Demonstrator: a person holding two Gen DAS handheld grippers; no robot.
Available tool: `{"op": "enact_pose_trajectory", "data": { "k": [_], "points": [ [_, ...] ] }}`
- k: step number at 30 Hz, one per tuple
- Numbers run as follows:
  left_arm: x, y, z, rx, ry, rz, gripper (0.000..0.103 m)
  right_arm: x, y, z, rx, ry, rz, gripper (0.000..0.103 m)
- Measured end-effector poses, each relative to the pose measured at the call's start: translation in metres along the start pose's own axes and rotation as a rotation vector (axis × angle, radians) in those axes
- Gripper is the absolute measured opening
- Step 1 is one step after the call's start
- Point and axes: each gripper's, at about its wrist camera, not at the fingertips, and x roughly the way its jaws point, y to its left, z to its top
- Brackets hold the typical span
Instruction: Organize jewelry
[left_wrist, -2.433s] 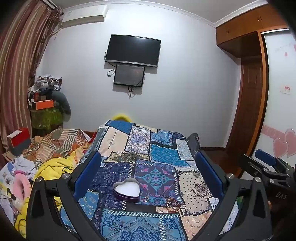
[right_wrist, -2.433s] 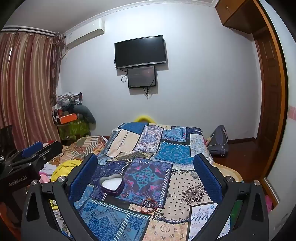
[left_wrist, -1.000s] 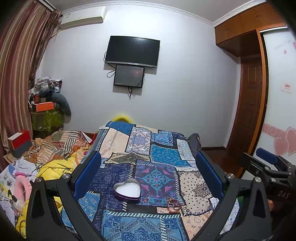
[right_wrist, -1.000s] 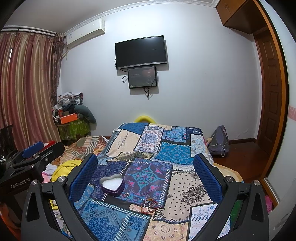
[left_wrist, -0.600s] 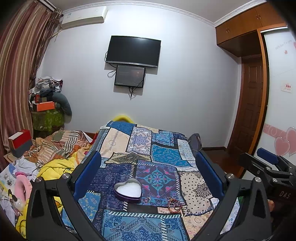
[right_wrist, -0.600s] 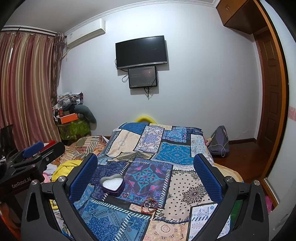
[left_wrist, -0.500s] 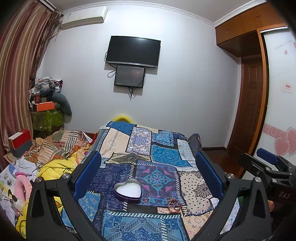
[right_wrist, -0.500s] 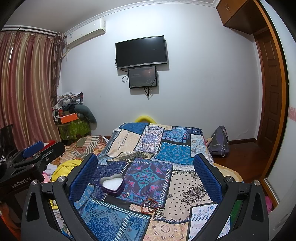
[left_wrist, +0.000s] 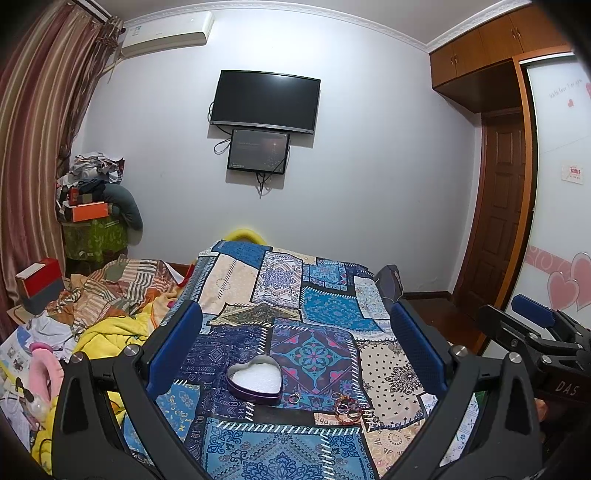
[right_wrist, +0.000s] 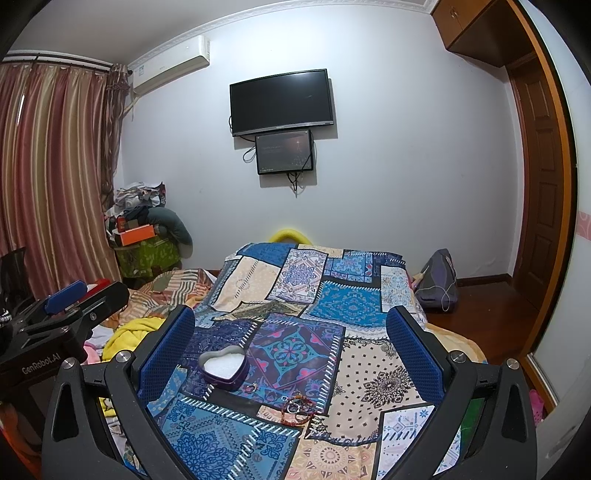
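A purple heart-shaped tin (left_wrist: 254, 381) with white lining sits open on the patchwork bedspread (left_wrist: 314, 306); it also shows in the right wrist view (right_wrist: 222, 367). A small ring (left_wrist: 294, 397) lies just right of it. A cluster of bracelets and rings (left_wrist: 346, 404) lies further right, also seen in the right wrist view (right_wrist: 296, 405). My left gripper (left_wrist: 295, 332) is open and empty, held above and short of the tin. My right gripper (right_wrist: 291, 332) is open and empty, likewise held back from the jewelry.
A pile of yellow and striped bedding (left_wrist: 110, 306) lies left of the bedspread. A red-and-grey box (left_wrist: 37, 284) stands at far left. A grey bag (right_wrist: 437, 282) sits on the floor at right. A TV (left_wrist: 264, 101) hangs on the far wall.
Both grippers have hardly moved; the views shift only slightly. The tin and jewelry lie where they were.
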Motion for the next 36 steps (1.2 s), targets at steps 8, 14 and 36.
{"op": "enact_pose_trajectory", "data": {
  "k": [8, 14, 36],
  "points": [
    [0.006, 0.000, -0.002, 0.003, 0.011, 0.006, 0.102, 0.009, -0.002, -0.005, 0.000, 0.020, -0.001, 0.103],
    [0.024, 0.002, -0.007, 0.003, 0.050, 0.013, 0.102, 0.030, -0.008, -0.012, -0.005, 0.068, -0.022, 0.103],
    [0.159, 0.023, -0.115, -0.030, 0.524, -0.002, 0.095, 0.134, -0.056, -0.100, -0.014, 0.460, -0.031, 0.082]
  ]
}}
